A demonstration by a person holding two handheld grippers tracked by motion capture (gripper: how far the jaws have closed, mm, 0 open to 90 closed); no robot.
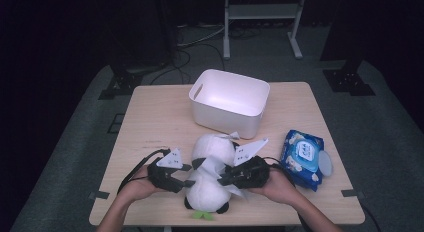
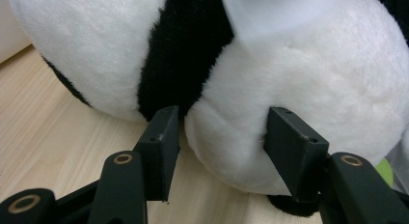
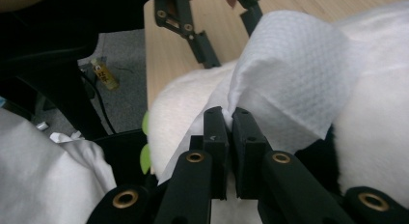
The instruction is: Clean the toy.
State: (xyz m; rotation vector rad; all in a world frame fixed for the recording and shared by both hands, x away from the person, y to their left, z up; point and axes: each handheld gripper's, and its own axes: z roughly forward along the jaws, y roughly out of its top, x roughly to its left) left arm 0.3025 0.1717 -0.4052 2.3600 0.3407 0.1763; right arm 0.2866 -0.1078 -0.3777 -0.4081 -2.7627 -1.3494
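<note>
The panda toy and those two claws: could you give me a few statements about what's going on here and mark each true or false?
1. The left claw grips a bulge of the plush panda between its fingers. True.
2. The right claw is wide open and holds nothing. False: it is shut on a white wipe that lies against the panda.
3. The panda sits inside the white bin. False: it lies on the wooden table, in front of the bin.
4. A blue wipes pack lies on the table to the right of the panda. True.
5. The white bin is full of toys. False: no toys show inside it.
</note>
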